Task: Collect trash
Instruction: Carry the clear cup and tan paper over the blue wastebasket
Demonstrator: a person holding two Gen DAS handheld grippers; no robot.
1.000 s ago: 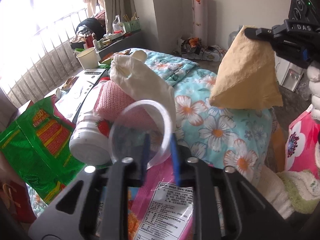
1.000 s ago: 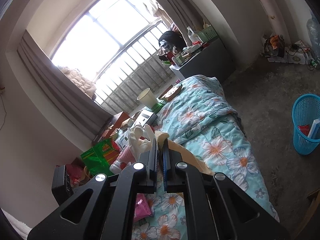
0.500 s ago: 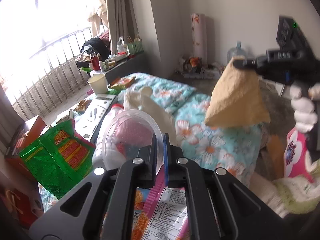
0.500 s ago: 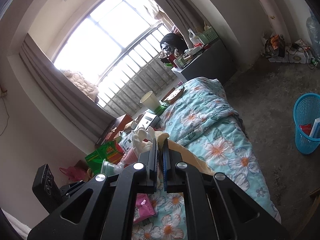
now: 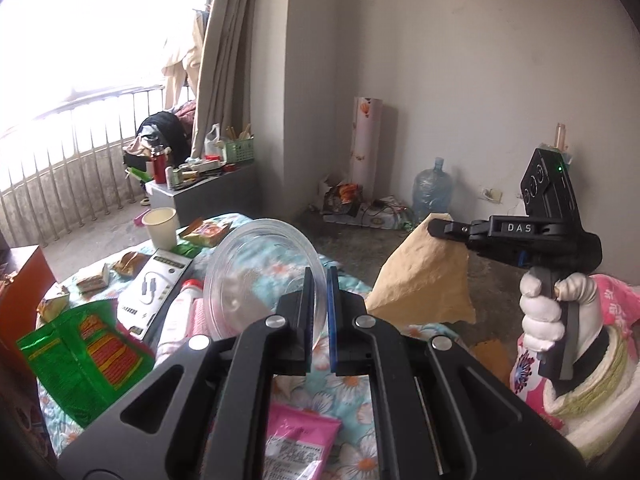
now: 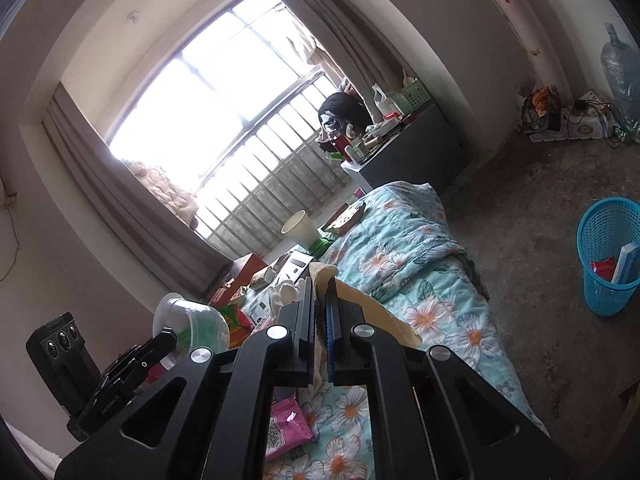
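Note:
My left gripper (image 5: 319, 280) is shut on the rim of a clear plastic cup (image 5: 256, 272) and holds it up above the bed; the cup also shows in the right wrist view (image 6: 192, 320). My right gripper (image 6: 319, 292) is shut on a crumpled tan paper bag (image 6: 368, 312), which hangs from it in the left wrist view (image 5: 424, 284). The right gripper (image 5: 434, 226) is held by a white-gloved hand to the right of the cup. A blue mesh trash basket (image 6: 610, 256) stands on the floor at the right.
The floral bed cover (image 6: 408, 240) carries a green snack bag (image 5: 84, 352), a pink packet (image 5: 300, 444), a white box (image 5: 156, 288), a paper cup (image 5: 160, 224) and other wrappers. A grey cabinet (image 5: 216, 196) stands by the window. A water jug (image 5: 432, 192) stands by the far wall.
My left gripper has closed on the cup's rim and lifted it off the bed. Both grippers have risen, and the paper bag has moved with the right one.

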